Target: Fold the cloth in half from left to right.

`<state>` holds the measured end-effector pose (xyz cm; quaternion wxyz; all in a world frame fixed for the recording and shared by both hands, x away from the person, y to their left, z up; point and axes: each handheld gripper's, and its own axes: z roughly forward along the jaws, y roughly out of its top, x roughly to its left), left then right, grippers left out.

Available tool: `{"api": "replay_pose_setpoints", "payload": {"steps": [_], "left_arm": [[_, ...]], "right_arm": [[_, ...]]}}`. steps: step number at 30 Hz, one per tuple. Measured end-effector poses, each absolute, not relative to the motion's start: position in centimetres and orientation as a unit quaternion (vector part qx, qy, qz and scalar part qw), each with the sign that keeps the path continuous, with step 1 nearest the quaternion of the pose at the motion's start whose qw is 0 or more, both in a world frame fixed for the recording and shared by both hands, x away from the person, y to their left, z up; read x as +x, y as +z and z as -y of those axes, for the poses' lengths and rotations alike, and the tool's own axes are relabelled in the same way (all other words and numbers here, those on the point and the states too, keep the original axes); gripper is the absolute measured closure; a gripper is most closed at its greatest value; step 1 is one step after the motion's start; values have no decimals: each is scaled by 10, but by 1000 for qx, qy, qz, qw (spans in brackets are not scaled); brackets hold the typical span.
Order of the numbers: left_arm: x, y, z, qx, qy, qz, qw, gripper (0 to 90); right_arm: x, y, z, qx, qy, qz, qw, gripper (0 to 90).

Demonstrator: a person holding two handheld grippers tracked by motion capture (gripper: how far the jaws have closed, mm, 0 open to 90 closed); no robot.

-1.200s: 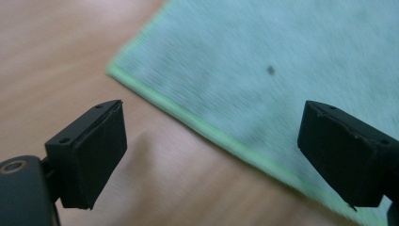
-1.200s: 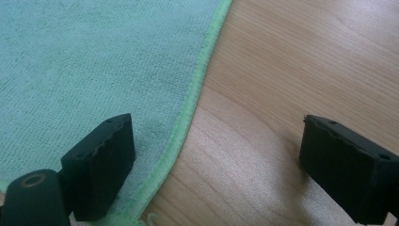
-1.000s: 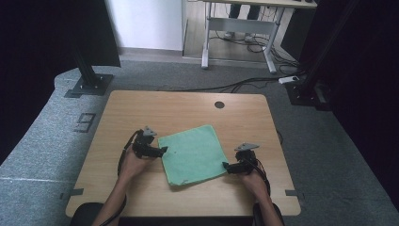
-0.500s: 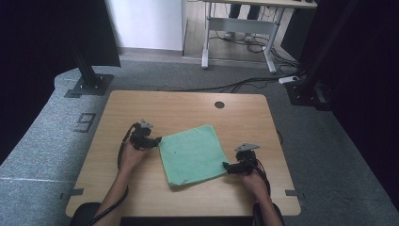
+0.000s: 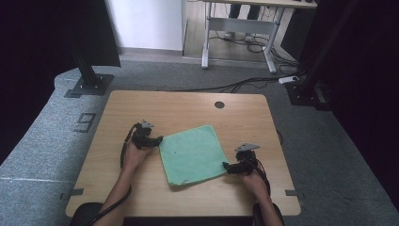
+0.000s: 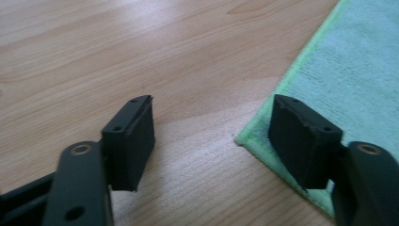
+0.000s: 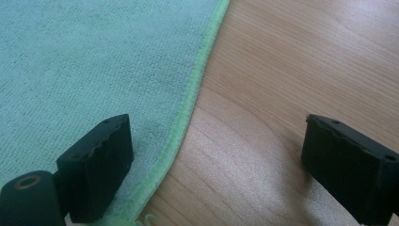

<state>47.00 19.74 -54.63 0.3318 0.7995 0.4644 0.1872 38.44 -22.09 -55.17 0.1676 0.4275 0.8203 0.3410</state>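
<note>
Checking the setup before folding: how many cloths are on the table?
1. A single green cloth lies flat near the middle of the table, between the left gripper at its left corner and the right gripper at its right edge. It may be folded; layers are hidden.

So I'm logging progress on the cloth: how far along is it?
Early. Done: the green cloth lies flat on the table, and both grippers sit at its edges. In hand: the left gripper straddles one corner, its jaws just moving and open; the right gripper is open across a hem. Left: gripping, lifting and folding.
</note>
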Motion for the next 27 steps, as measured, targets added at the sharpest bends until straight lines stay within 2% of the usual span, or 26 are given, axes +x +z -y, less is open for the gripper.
{"api": "replay_pose_setpoints", "payload": {"steps": [3,5,14,27], "left_arm": [[471,-546,-197,798,188,-469,329,240],[471,-546,-197,797,188,-470,329,237],[471,-547,-198,796,187,-472,329,231],[471,-547,-198,796,187,-472,329,230]], "right_arm": [[384,-551,220,430,339,-820,167,105],[384,-550,220,426,338,-823,164,137],[378,-534,204,402,368,-824,155,133],[365,-524,150,324,395,-854,98,137]]}}
